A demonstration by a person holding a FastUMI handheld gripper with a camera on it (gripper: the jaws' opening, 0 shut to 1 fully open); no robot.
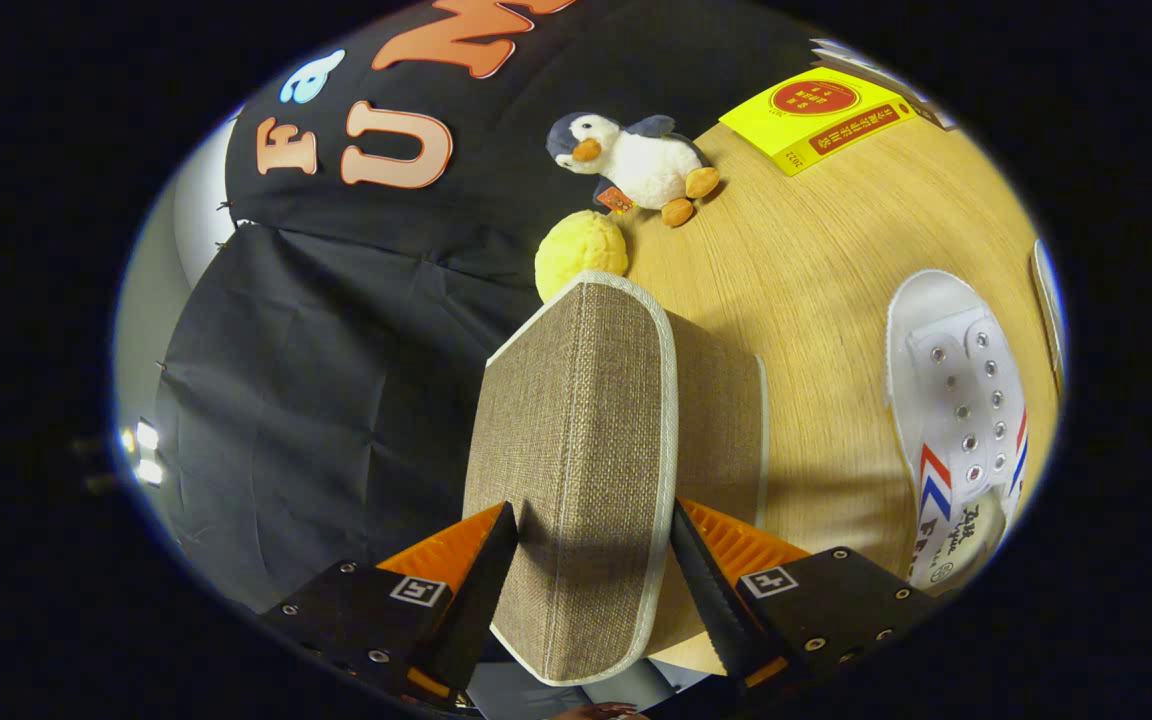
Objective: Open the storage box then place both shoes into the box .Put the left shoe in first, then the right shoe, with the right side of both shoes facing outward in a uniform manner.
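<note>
Gripper [591,560] clamped on storage box lid [576,440], shoe [961,420] nearby

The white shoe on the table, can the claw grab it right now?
Probably not yet. The claw has the brown box lid between its fingers, apparently gripping it. The white shoe lies apart on the table, with nothing around it, so letting go first should free the way.

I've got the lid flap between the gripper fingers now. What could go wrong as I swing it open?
1. The gripper pinches the lid near one edge; the stiff fabric may slip free.
2. Swinging the lid back could knock the yellow ball just beyond it.
3. The white shoe lies close beside the box and could get nudged.
</note>
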